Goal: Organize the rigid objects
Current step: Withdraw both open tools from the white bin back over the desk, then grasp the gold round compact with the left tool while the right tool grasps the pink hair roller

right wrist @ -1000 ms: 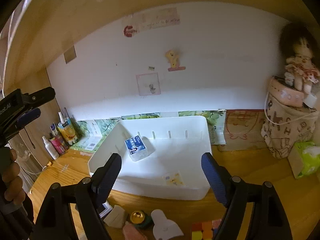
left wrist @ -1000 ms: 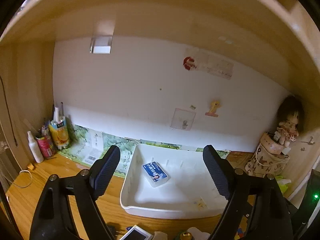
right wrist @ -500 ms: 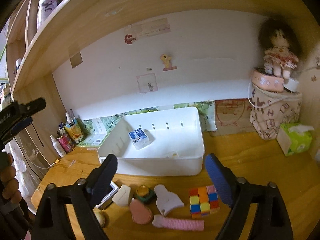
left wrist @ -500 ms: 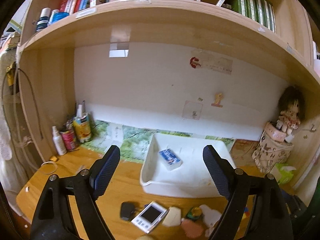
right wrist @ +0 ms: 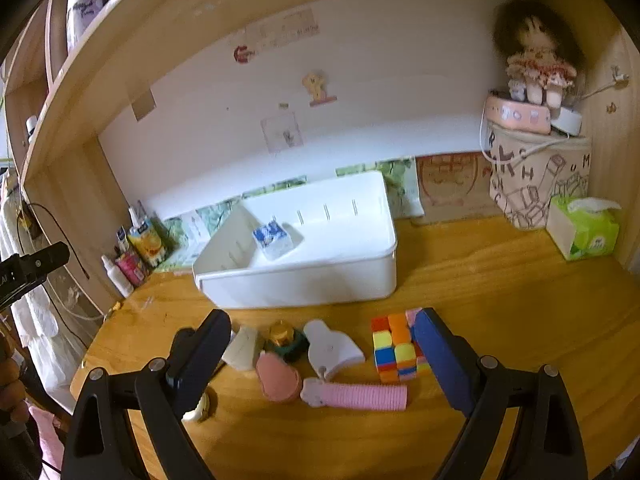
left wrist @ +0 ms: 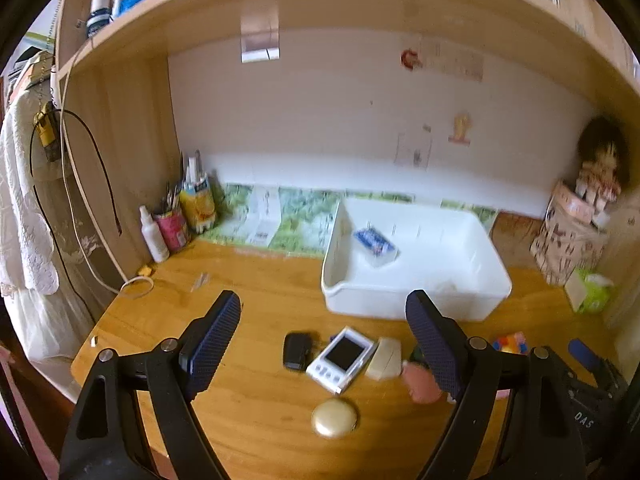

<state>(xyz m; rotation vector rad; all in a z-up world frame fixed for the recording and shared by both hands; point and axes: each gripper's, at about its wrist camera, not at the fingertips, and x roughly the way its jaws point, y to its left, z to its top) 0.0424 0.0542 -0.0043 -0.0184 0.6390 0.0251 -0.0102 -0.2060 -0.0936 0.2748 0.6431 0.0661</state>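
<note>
Both claws hover over the wooden table (right wrist: 500, 280) with nothing between their pads. The left claw (left wrist: 324, 344) stands wide apart above the left end of a row of small items, and the right claw (right wrist: 320, 360) is spread wide too, above the middle of that row. The white bin (right wrist: 304, 280) sits at the back of the table against the wall, its open top facing up, which makes it the likely collecting place. One thing lies in it, a small blue-and-white box (right wrist: 273, 240) resting on the floor of the bin near its left wall. The rest waits in a loose line just in front of the bin: a black fob (left wrist: 297, 350), a white handheld device (left wrist: 344, 354) lying screen-up, a round gold compact (left wrist: 334, 418), a cream block (right wrist: 242, 347), a gold-capped dark jar (right wrist: 286, 340), a white scoop-shaped piece (right wrist: 332, 347), a pink oval (right wrist: 278, 376), a pink ribbed roller (right wrist: 356, 396) and a coloured puzzle cube (right wrist: 394, 350). The cube lies just beside the right claw's right pad, so it looks like the easiest pick for that hand. The device and fob lie between the left claw's pads, farther ahead, and suit the left hand. Most of the sorting looks undone.
</note>
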